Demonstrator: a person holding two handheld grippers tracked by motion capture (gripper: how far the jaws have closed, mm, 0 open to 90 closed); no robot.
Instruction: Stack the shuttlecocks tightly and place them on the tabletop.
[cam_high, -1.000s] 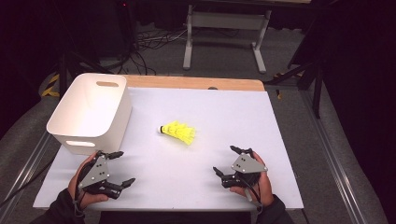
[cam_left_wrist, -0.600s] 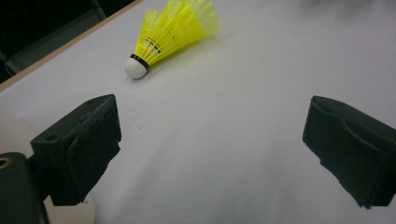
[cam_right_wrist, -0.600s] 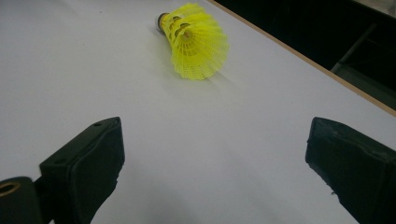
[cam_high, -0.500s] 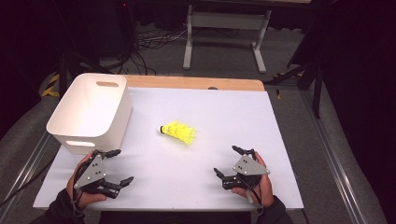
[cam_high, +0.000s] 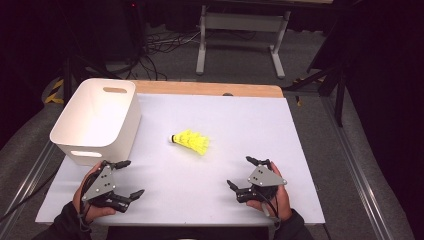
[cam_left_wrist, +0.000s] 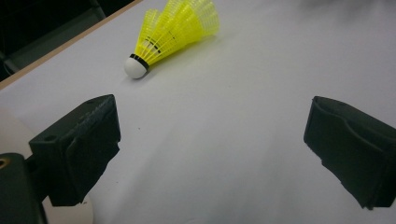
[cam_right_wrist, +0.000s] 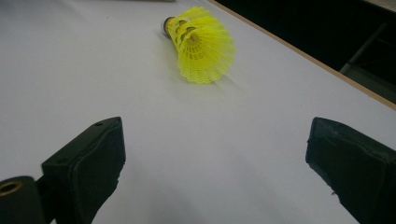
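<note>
1 yellow shuttlecock (cam_high: 190, 143) flat on table (cam_high: 300, 150), ahead of & between both sets of fingers. 1 white bin (cam_high: 98, 120) just beyond left gripper (cam_high: 123, 178). Left & right gripper (cam_high: 241, 172): jaws wide apart, empty, low near table edge.

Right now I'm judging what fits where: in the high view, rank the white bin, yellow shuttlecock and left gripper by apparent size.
1. white bin
2. left gripper, though it sits nearer the camera
3. yellow shuttlecock

Both claws sat spread wide near the desk's front edge.
The left claw (cam_high: 123, 178) was held by the front-left corner, the right claw (cam_high: 241, 172) toward the front-right, both empty.
</note>
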